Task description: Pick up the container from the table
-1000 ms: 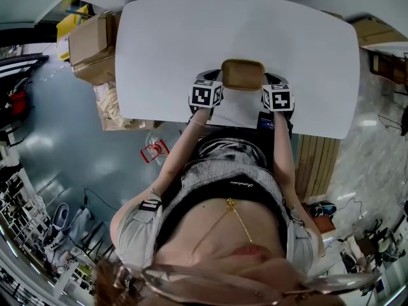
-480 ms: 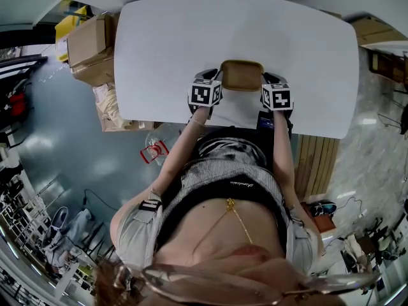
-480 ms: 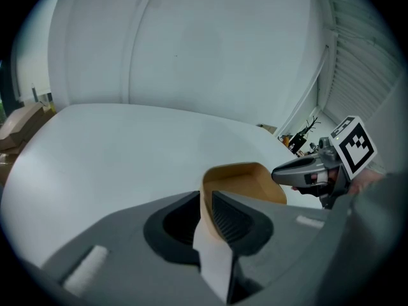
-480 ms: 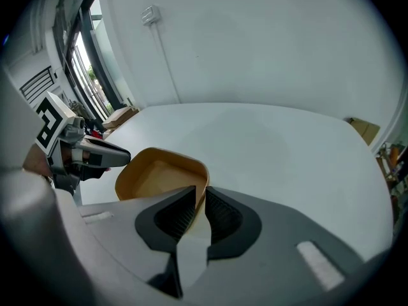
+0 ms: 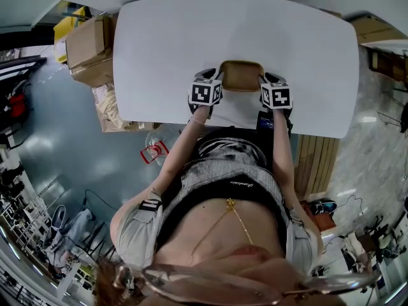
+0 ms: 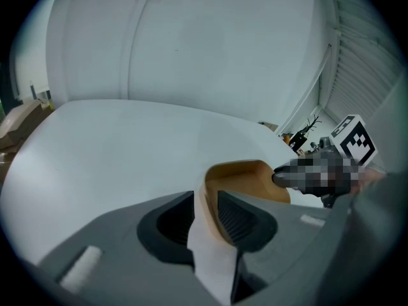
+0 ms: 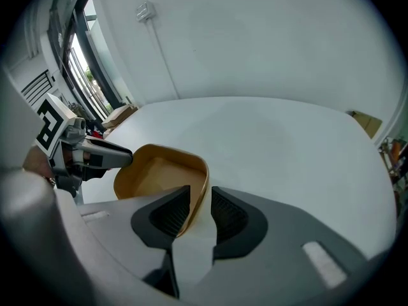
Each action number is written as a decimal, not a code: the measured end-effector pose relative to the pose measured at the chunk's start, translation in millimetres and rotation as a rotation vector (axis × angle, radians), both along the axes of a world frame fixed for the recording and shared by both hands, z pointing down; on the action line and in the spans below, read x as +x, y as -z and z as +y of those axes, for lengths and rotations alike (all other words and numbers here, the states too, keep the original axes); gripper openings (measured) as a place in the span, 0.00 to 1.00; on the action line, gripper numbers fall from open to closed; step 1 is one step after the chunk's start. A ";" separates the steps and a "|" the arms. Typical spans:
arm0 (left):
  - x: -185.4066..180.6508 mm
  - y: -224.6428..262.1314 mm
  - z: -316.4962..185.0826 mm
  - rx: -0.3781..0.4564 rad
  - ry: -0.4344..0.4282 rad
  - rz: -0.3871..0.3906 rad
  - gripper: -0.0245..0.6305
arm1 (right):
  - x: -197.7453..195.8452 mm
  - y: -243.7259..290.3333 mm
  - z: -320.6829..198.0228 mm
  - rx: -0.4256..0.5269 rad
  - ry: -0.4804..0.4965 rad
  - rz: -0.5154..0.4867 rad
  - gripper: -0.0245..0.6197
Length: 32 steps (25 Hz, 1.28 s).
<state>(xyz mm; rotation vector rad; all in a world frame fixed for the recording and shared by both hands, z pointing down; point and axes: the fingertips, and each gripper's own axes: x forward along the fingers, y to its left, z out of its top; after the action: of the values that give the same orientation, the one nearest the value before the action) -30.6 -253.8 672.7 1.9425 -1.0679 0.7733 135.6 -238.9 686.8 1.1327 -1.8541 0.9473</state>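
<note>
Container [image 5: 242, 75], a shallow tan tray with rounded corners, sits empty on the white table [image 5: 191, 37] close to its near edge, with broad bare tabletop beyond and to both sides. The left gripper [image 6: 205, 199] has its 2 jaws apart astride the tray's left wall. The right gripper [image 7: 201, 199] straddles the right wall; its jaws have just been opening, and a gap shows beside the wall. Each gripper carries 1 cube with black-and-white square markers. Cardboard boxes [image 5: 89, 40] stand on the floor off the table's left end; a red-and-white packet [image 5: 155, 150] lies nearer the person, its print unreadable.
</note>
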 end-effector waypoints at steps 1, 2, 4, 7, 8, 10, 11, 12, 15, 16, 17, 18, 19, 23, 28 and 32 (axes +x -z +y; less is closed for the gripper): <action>0.0 -0.9 0.1 -0.002 0.000 -0.002 0.21 | -0.3 -1.5 0.4 -0.005 0.001 -0.003 0.24; 0.1 -1.9 0.0 -0.004 0.000 -0.003 0.21 | -0.8 -3.7 0.6 -0.011 0.002 -0.008 0.25; 0.9 -3.7 -0.6 -0.010 0.000 -0.002 0.22 | -0.9 -6.8 0.4 -0.021 0.004 -0.012 0.25; 2.4 -5.5 -1.2 -0.019 -0.001 0.003 0.23 | 0.2 -8.6 -0.6 -0.033 0.006 -0.006 0.25; 2.7 -6.0 -1.1 -0.022 -0.002 0.003 0.23 | 0.7 -8.3 -0.7 -0.038 0.007 0.000 0.25; 3.3 -7.1 -1.0 -0.029 -0.003 0.003 0.23 | 1.7 -7.6 -0.8 -0.049 0.008 0.014 0.25; 3.4 -7.9 -1.2 -0.033 -0.005 0.002 0.23 | 1.6 -8.4 -0.9 -0.055 0.009 0.018 0.25; 3.7 -9.1 -1.6 -0.036 -0.006 0.001 0.24 | 1.4 -9.6 -1.1 -0.060 0.010 0.020 0.25; 6.4 -15.3 -1.6 -0.052 -0.016 0.006 0.24 | 1.0 -13.5 -1.8 -0.076 0.011 0.019 0.25; 7.5 -17.7 -1.3 -0.058 -0.019 0.010 0.24 | 0.7 -14.9 -1.9 -0.082 0.012 0.018 0.25; 7.9 -19.2 -1.2 -0.063 -0.022 0.009 0.24 | 0.3 -16.2 -1.9 -0.087 0.012 0.017 0.25; 8.2 -20.0 -1.2 -0.067 -0.024 0.006 0.24 | -0.1 -17.6 -2.0 -0.092 0.014 0.016 0.25; 8.8 -21.4 -1.1 -0.071 -0.026 0.006 0.24 | -0.6 -18.8 -2.1 -0.097 0.016 0.016 0.25; 11.3 -30.5 1.7 -0.095 -0.036 0.009 0.24 | -2.8 -24.4 -1.9 -0.113 0.023 0.017 0.25; 11.7 -34.0 2.2 -0.108 -0.039 0.009 0.24 | -3.0 -28.2 -1.2 -0.128 0.026 0.026 0.24; 14.8 -34.9 2.5 -0.121 -0.044 0.016 0.24 | -2.0 -28.7 -2.3 -0.132 0.020 0.027 0.19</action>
<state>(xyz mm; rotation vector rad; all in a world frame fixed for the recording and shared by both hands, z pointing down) -15.8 -251.4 707.5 1.8716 -0.9497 0.8267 133.5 -241.1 715.5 1.0402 -1.7513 1.0216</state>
